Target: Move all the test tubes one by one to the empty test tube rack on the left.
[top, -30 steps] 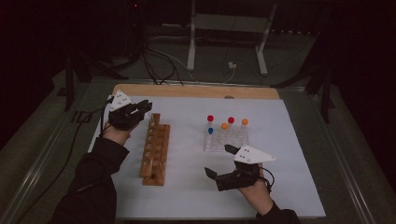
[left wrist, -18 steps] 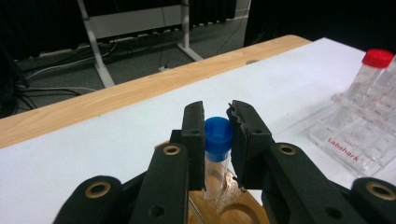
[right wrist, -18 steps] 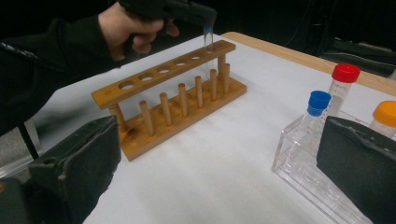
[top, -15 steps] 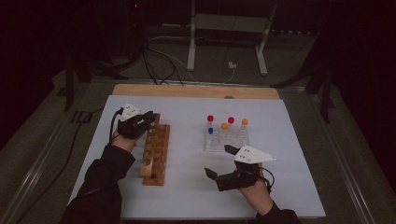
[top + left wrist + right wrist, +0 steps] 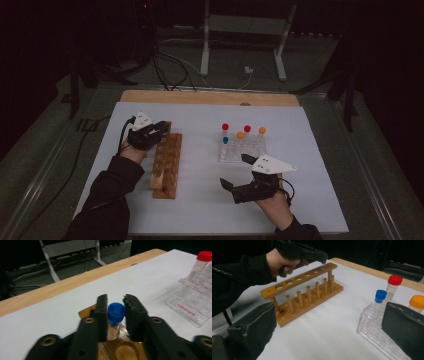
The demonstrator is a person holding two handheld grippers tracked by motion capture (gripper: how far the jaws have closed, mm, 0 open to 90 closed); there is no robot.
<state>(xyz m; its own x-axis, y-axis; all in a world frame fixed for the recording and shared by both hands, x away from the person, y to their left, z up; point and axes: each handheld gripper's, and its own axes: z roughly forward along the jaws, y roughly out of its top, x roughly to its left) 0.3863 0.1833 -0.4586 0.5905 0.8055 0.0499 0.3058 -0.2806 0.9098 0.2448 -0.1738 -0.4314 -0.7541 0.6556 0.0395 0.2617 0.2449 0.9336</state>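
Observation:
A blue-capped glass tube (image 5: 116,312) stands upright in the far end hole of the wooden rack (image 5: 167,167). My left gripper (image 5: 116,302) reaches over that end from the left (image 5: 161,129). Its jaws have just been opening, and the tube is still between them with the pads (image 5: 102,310) against its cap. In the right gripper view the tube's glass (image 5: 323,271) hangs below the left gripper (image 5: 318,255) into the rack (image 5: 304,293). My right gripper (image 5: 234,170) rests near the front of the white mat, open, with nothing between its wide-set jaws.
A clear plastic rack (image 5: 240,151) at centre right holds several tubes with red (image 5: 225,126), orange (image 5: 262,130) and blue (image 5: 225,140) caps. The wooden rack's other holes stand empty. A wooden strip (image 5: 210,97) edges the far side of the mat; cables and a metal stand lie beyond.
The left hand has come right and down from the mat's left edge to the far end of the wooden rack. The right hand has stayed in place.

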